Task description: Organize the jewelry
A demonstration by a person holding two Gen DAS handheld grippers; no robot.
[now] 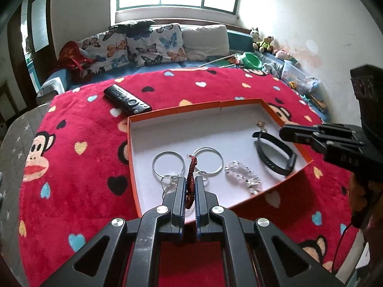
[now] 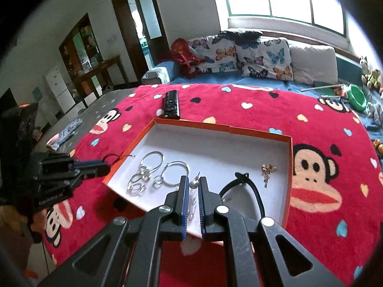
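Note:
An orange-rimmed white box (image 1: 239,104) (image 2: 288,167) lies on the red blanket. In it are two silver hoops (image 1: 167,163) (image 2: 153,162), a clear bead bracelet (image 1: 241,174), a black band (image 1: 275,153) (image 2: 253,191) and a small gold charm (image 1: 259,124) (image 2: 269,169). My left gripper (image 1: 190,181) (image 2: 105,165) is shut on a red-and-black braided bracelet (image 1: 190,179) over the box's near left edge. My right gripper (image 2: 192,181) (image 1: 283,132) is shut and holds nothing, above the clear beads (image 2: 192,205).
A black remote (image 1: 126,99) (image 2: 171,104) lies on the red monkey-print blanket (image 1: 79,124) behind the box. Butterfly pillows (image 1: 134,45), soft toys (image 1: 262,41) and a green bowl (image 1: 251,59) lie further back, under the window.

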